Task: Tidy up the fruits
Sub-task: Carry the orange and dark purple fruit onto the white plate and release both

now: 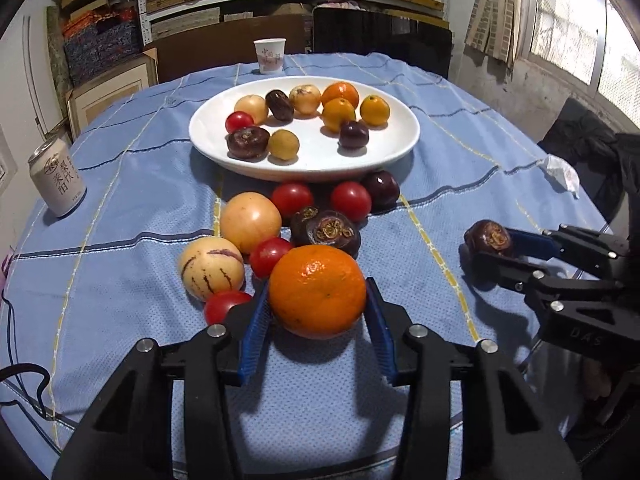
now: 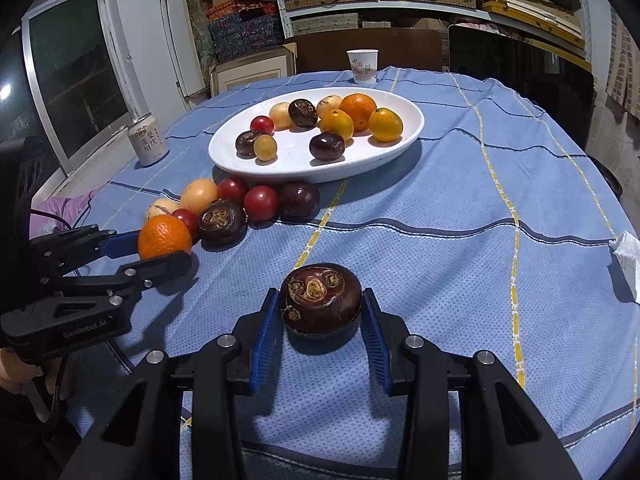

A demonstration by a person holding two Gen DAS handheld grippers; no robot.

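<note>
Left wrist view: my left gripper [image 1: 318, 312] is clenched on a big orange [image 1: 317, 291], both blue pads pressed against its sides, fruit sitting on the blue tablecloth [image 1: 420, 160] at the near end of the loose pile. Right wrist view: my right gripper [image 2: 321, 312] is grasping a dark brown water chestnut [image 2: 321, 299], pads touching both flanks, on open cloth well apart from the pile.

Writing: the right gripper body reads "DAS" in the left view; the left gripper body reads "GenRobot.AI" in the right view. Drink can [image 1: 57, 178] at far left carries Chinese characters, too small for me to read. Paper cup [image 1: 270, 55] past the plate has faint red print, unreadable.

White oval plate [image 1: 208, 136] sits mid-table, far from both grippers, holding oranges, dark fruits, yellow fruits and one red tomato; bare room at its near centre. Loose pile just near of the plate rim: red tomatoes, a yellow-pink fruit [image 1: 251, 222], a striped pale melon [image 1: 211, 269], another water chestnut [image 1: 325, 232], a dark plum [image 1: 381, 189] touching the rim's shadow.

Right half of the cloth is open apart from a crumpled tissue [image 1: 562, 172] at the right edge. Table edge drops close behind the can on the left.
</note>
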